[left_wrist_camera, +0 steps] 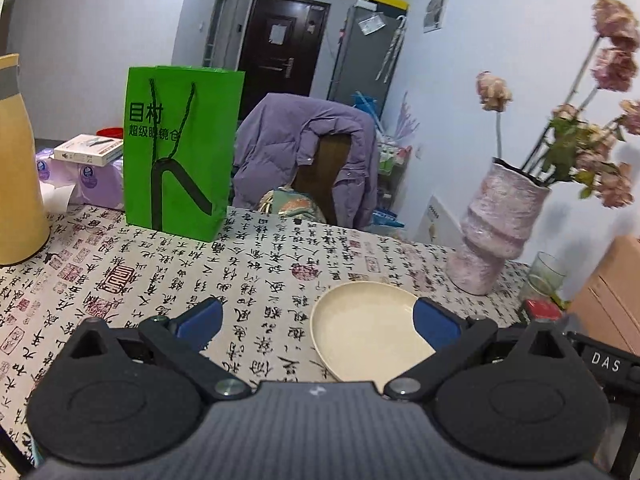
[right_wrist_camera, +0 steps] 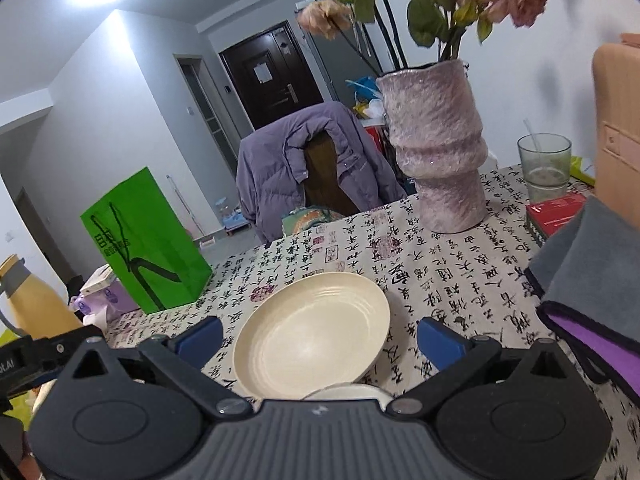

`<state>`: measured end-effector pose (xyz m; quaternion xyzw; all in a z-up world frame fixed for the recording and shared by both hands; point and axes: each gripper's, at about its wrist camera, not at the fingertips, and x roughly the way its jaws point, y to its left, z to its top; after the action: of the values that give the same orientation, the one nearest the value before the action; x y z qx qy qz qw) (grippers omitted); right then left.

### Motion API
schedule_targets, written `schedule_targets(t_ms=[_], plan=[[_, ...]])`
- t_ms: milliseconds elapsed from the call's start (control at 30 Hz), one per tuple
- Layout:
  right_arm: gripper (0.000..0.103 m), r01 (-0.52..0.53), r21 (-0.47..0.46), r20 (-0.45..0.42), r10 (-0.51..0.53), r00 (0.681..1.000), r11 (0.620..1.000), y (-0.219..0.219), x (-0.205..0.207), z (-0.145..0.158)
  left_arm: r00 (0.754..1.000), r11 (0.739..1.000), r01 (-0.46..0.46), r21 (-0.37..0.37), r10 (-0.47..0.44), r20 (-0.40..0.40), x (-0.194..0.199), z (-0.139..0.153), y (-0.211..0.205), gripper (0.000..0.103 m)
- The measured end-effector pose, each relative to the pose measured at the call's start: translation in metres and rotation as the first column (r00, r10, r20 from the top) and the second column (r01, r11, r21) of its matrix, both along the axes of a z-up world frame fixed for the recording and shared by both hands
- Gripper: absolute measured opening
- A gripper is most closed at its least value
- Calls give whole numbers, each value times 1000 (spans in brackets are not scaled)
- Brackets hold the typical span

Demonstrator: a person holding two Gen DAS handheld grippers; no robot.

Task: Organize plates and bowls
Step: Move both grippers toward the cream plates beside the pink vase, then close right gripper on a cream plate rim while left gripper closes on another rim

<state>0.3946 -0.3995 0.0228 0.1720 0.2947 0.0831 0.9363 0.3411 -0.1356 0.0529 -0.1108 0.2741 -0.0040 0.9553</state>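
A cream plate [left_wrist_camera: 366, 330] lies on the calligraphy tablecloth [left_wrist_camera: 256, 264], low right of centre in the left wrist view. My left gripper [left_wrist_camera: 318, 322] is open and empty; its right finger [left_wrist_camera: 436, 326] overlaps the plate's right edge. In the right wrist view the same cream plate [right_wrist_camera: 312, 330] lies between the fingers of my right gripper [right_wrist_camera: 320, 338], which is open and empty above it. The rim of a second white dish [right_wrist_camera: 346, 392] peeks out just under the plate's near edge, mostly hidden by the gripper body.
A pink vase [right_wrist_camera: 438, 144] with dried roses stands behind the plate, a glass [right_wrist_camera: 544, 166] and red box [right_wrist_camera: 556, 214] to its right. A grey-purple cloth [right_wrist_camera: 592, 276] lies right. A green bag [left_wrist_camera: 180, 152] and yellow jug [left_wrist_camera: 16, 160] stand left. A chair with purple jacket [left_wrist_camera: 304, 152] is beyond.
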Motion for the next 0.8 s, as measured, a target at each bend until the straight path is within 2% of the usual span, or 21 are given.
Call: schedule_targets(t_ms=[267, 433, 600, 733, 800], plan=[[103, 3, 1, -31, -3, 1000, 1000, -10, 53, -4, 996, 996, -87, 25, 87, -31, 44, -4, -2, 103], [103, -22, -15, -55, 21, 998, 1000, -12, 85, -10, 984, 987, -150, 52, 154, -85, 75, -12, -5, 103], [103, -44, 33, -71, 46, 996, 998, -18, 101, -30, 973, 985, -168, 40, 172, -152, 95, -26, -8, 103], [103, -56, 78, -73, 62, 995, 995, -27, 107, -47, 967, 981, -175, 86, 188, -173, 108, -39, -20, 103], [103, -74, 96, -109, 84, 990, 993, -34, 114, -56, 963, 978, -176, 112, 194, -188, 115, -46, -28, 103]])
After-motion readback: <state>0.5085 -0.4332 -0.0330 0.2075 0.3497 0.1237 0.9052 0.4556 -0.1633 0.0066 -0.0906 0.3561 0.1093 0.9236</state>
